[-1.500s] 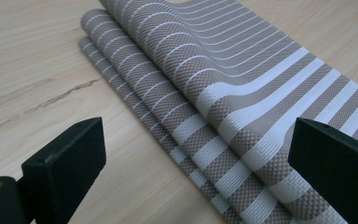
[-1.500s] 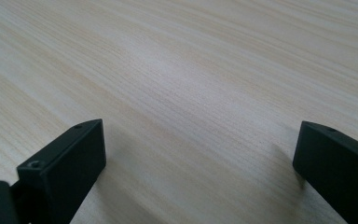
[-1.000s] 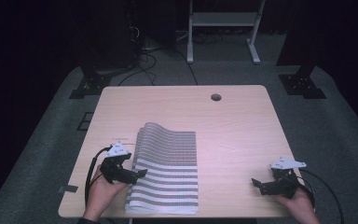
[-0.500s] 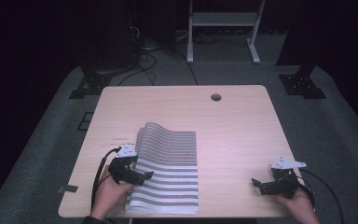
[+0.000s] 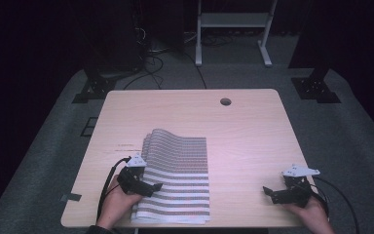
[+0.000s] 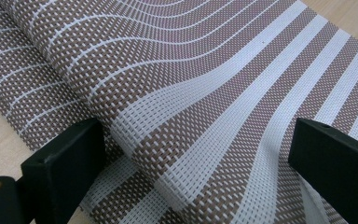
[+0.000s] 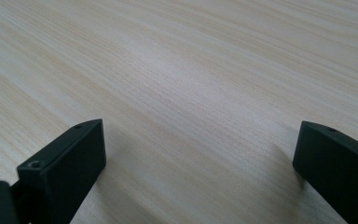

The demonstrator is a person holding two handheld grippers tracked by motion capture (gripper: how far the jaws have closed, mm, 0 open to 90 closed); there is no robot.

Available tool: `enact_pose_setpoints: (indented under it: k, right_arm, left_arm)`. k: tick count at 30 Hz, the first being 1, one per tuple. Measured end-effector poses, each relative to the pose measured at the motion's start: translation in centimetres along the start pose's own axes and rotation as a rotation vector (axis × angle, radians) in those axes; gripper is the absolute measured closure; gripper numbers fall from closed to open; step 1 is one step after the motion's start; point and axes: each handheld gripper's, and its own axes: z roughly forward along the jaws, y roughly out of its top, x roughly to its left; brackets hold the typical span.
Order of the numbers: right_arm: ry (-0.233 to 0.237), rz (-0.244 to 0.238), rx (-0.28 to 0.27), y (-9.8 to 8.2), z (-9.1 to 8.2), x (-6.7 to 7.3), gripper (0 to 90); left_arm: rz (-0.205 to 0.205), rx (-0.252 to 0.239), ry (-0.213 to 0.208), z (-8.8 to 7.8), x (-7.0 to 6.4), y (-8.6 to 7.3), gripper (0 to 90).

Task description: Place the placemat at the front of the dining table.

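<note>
A brown and white striped woven mat lies folded on the wooden table, near its front left. Its upper layer bulges up at the far end. My left gripper rests over the mat's left edge, open. In the left gripper view the raised fold of the mat lies between the wide-apart jaws, with nothing pinched. My right gripper sits low over bare wood at the table's front right, open. In the right gripper view its jaws stand apart over bare table.
A round cable hole is near the table's far edge. A strip of grey tape sticks to the front left edge. Stand legs and cables lie on the dark carpet beyond the table.
My left gripper has slid toward me and rightward, onto the mat's left edge. The right gripper has stayed put.
</note>
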Motion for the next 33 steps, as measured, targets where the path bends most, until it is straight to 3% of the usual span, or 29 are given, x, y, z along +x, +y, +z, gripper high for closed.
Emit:
enact_pose_setpoints:
  k: [5, 11, 14, 16, 17, 18, 20, 25, 33]
  right_arm:
    - [0.0, 0.0, 0.0, 0.0, 0.0, 0.0, 1.2]
    - [0.0, 0.0, 0.0, 0.0, 0.0, 0.0, 1.2]
    - [0.001, -0.001, 0.0, 0.0, 0.0, 0.0, 1.2]
    - [0.0, 0.0, 0.0, 0.0, 0.0, 0.0, 1.2]
    - [0.0, 0.0, 0.0, 0.0, 0.0, 0.0, 1.2]
    - [0.0, 0.0, 0.0, 0.0, 0.0, 0.0, 1.2]
    - [0.001, -0.001, 0.0, 0.0, 0.0, 0.0, 1.2]
    - [0.002, -0.002, 0.0, 0.0, 0.0, 0.0, 1.2]
    - [0.002, -0.003, 0.0, 0.0, 0.0, 0.0, 1.2]
  left_arm:
    - [0.002, 0.004, -0.001, 0.0, 0.0, -0.2, 6.6]
    - [-0.015, 0.0, -0.005, -0.7, 0.2, 0.0, 37.0]
    - [-0.045, 0.004, -0.02, -0.9, 0.4, 0.2, 47.0]
    - [-0.06, 0.003, -0.008, -1.1, 0.4, 0.3, 51.2]
    - [-0.071, 0.007, -0.016, -1.2, 0.5, 0.5, 61.7]
    - [-0.074, 0.012, -0.023, -1.3, 0.5, 0.6, 61.7]
    - [-0.078, 0.008, -0.02, -1.6, 0.4, 0.7, 78.2]
    - [-0.083, 0.0, -0.043, -2.3, 0.0, 1.3, 88.0]
    - [-0.075, -0.026, -0.053, -2.9, -0.3, 2.3, 88.5]
